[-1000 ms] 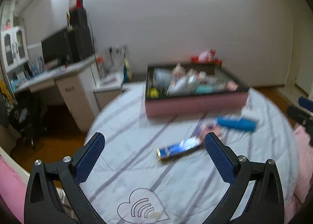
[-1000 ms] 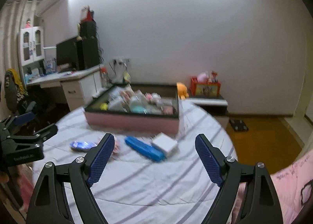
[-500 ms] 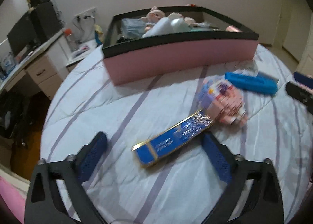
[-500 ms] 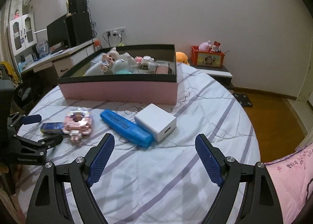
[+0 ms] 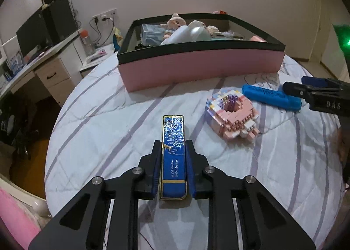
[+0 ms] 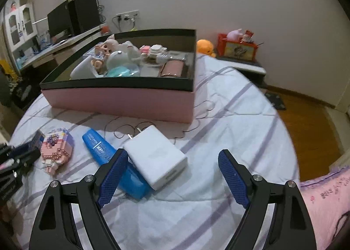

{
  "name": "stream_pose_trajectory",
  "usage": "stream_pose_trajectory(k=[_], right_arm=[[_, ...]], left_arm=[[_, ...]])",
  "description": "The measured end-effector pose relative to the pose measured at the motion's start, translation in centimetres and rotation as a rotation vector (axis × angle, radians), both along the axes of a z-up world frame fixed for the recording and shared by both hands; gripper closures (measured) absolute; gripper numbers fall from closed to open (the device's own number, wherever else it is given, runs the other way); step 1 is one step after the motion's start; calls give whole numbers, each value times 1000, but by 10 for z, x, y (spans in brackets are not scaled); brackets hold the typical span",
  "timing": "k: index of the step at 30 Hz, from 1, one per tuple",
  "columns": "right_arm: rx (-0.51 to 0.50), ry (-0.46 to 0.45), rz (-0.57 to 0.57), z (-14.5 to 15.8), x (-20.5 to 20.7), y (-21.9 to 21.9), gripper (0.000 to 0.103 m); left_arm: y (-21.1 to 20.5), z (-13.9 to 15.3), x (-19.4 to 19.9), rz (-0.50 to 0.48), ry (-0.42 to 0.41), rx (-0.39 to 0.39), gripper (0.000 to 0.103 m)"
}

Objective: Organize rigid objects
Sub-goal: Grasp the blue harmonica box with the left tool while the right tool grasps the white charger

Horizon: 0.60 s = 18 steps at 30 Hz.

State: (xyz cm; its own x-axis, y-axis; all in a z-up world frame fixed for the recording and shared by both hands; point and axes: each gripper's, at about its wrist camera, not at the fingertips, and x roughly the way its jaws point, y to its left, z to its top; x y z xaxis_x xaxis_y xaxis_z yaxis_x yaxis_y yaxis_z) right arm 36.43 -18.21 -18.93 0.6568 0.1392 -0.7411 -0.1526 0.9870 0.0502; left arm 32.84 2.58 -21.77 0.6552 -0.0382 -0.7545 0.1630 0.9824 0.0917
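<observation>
My left gripper [image 5: 173, 147] is shut on a long blue box with gold trim [image 5: 174, 140] that lies on the bed. A pink brick-built model [image 5: 233, 114] sits to its right, then a blue case [image 5: 271, 97]. The pink storage box [image 5: 196, 68] with a black rim stands behind, filled with toys. In the right wrist view my right gripper [image 6: 172, 158] is open just above a white charger block [image 6: 155, 156], with the blue case [image 6: 105, 149] against its left finger. The pink model [image 6: 55, 147] lies further left.
The round bed has a white quilt with purple stripes [image 6: 218, 129]. A desk with a monitor [image 5: 32, 35] stands to the left. A red box of toys [image 6: 237, 46] sits on a low stand behind the bed. A pink cloth [image 6: 323, 202] lies at the right.
My left gripper came down over the long blue box and shut on it. My right gripper moved forward and down toward the white charger block, still open.
</observation>
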Motion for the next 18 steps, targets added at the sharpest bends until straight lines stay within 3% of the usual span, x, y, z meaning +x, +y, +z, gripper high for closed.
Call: stream_pose_trajectory(k=[1, 3, 4, 5, 10, 18], right_arm=[[11, 6, 8, -1, 1, -1, 18], [54, 26, 26, -1, 3, -2, 29], [81, 34, 39, -1, 2, -2, 43], [106, 42, 53, 0, 1, 0, 45], [98, 70, 90, 2, -6, 6, 51], [-52, 43, 94, -8, 6, 19, 51]], left_arm=[[-1, 0, 0, 0, 5, -2, 82], [0, 0, -2, 6, 6, -15, 82], [1, 0, -2, 8, 9, -24, 82], [3, 0, -2, 11, 11, -36, 82], [2, -1, -1, 9, 12, -32, 82], [4, -3, 6, 15, 15, -68, 82]])
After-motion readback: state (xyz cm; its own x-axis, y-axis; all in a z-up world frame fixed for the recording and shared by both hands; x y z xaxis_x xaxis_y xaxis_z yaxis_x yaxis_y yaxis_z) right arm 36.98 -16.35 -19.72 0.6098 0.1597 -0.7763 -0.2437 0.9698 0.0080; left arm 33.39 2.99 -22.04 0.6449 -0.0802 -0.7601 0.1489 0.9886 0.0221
